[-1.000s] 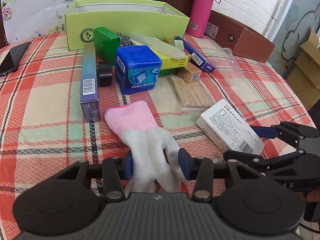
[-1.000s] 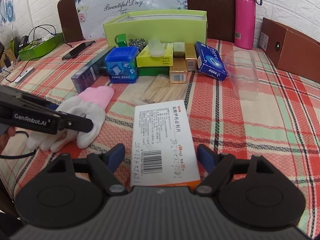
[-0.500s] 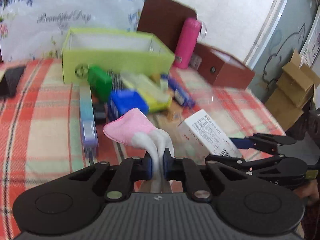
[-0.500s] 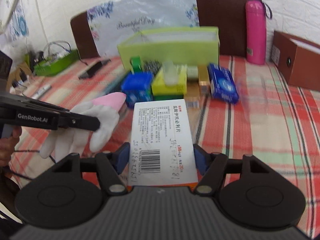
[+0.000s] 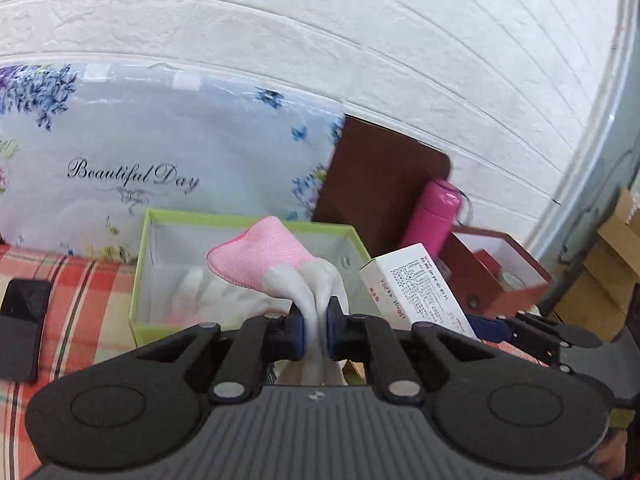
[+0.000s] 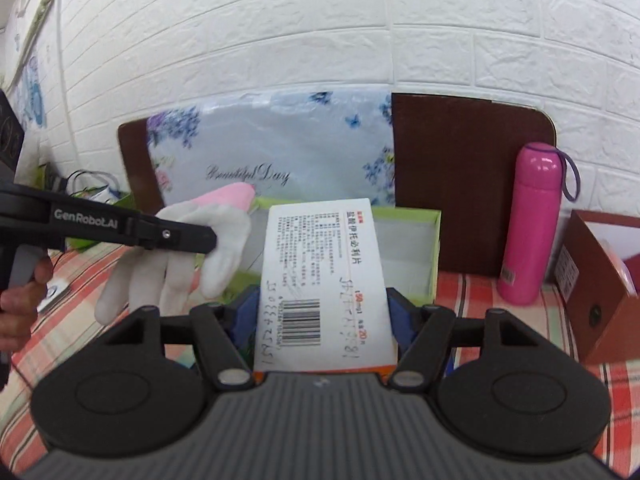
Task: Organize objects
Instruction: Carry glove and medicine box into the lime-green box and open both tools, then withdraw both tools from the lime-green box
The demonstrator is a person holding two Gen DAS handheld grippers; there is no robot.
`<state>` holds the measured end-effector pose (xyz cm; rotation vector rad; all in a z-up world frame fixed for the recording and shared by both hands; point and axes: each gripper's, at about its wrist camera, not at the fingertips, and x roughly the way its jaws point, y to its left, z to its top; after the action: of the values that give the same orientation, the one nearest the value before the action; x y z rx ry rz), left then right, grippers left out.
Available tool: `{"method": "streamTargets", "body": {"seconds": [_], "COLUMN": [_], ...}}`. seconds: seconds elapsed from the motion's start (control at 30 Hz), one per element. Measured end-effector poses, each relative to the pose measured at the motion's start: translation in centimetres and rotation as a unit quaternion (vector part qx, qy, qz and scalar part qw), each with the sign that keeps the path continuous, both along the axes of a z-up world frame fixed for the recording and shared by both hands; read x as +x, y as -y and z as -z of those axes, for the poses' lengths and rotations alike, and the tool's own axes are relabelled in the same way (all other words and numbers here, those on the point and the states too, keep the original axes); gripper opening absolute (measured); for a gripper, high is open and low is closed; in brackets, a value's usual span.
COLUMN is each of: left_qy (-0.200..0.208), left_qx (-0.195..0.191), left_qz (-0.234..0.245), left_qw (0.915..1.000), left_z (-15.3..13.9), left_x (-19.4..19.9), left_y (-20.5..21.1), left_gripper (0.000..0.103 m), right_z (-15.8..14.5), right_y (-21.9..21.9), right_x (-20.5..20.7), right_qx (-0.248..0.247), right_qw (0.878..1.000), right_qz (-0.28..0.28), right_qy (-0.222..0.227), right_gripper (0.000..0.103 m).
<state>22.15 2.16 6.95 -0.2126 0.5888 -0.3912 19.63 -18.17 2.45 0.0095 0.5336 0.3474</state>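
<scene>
Left gripper (image 5: 316, 330): blue pads pinched tight on the white fingers of a glove, held in the air in front of the green box; seen side-on at 9 o'clock in the right wrist view, marked "GenRobot.AI".
Glove (image 5: 276, 266): white knit with pink cuff; cuff points up and away toward 12 o'clock, over the open box; in the right wrist view, fingers hang down below the left gripper's finger.
Right gripper (image 6: 323, 322): blue pads pressed against both long edges of a white medicine box, raised off the table; visible at 3 o'clock in the left wrist view.
Medicine box (image 6: 326, 280): white carton, barcode and handwritten digits facing up, orange end nearest the camera; far end reaches toward the green box.
Green box (image 5: 140, 264): open-topped, lime walls, white lining; at 12 o'clock from both grippers; pale contents lie inside, kind not discernible.
Tablecloth (image 5: 100, 280): red, green and cream plaid.
Black phone (image 5: 22, 334): flat on the cloth at 9 o'clock in the left wrist view.
Pink bottle (image 6: 530, 224): upright, purple loop at the cap, at 2 o'clock, beside a brown box (image 6: 600, 280).
Floral panel (image 5: 160, 152): printed "Beautiful Day", upright behind the green box.
Brick wall (image 6: 320, 32): white, behind everything.
</scene>
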Motion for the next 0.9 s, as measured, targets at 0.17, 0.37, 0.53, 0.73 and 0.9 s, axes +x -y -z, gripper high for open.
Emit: {"method": "streamTargets", "body": {"seconds": [0.17, 0.37, 0.53, 0.73, 0.9], "left_qy": [-0.005, -0.033, -0.063, -0.056, -0.018], "left_qx": [0.02, 0.041, 0.049, 0.084, 0.077], "left_qz": [-0.029, -0.044, -0.039, -0.061, -0.075], "left_qw": [0.9994, 0.9976, 0.9961, 0.993, 0.994], "left_z": [0.7, 2.5, 5.3, 6.1, 2.6], "left_x": [6.2, 11.1, 12.8, 11.2, 7.3], "left_y": [0.0, -0.3, -0.6, -1.2, -1.4], "left_gripper": [0.01, 0.01, 0.037, 0.067, 0.069], "right_z": [1.5, 4.2, 7.6, 7.0, 2.9], "right_y": [-0.6, -2.0, -3.9, -4.3, -2.2], "right_x": [6.3, 11.4, 13.7, 11.4, 7.0], "right_qx": [0.005, 0.011, -0.013, -0.059, -0.026], "right_qw": [1.0, 0.999, 0.998, 0.998, 0.999], "right_qz": [0.025, 0.034, 0.025, 0.004, 0.031], "right_qy": [-0.007, -0.026, -0.055, -0.022, 0.037], "right_gripper": [0.066, 0.066, 0.071, 0.096, 0.103]}}
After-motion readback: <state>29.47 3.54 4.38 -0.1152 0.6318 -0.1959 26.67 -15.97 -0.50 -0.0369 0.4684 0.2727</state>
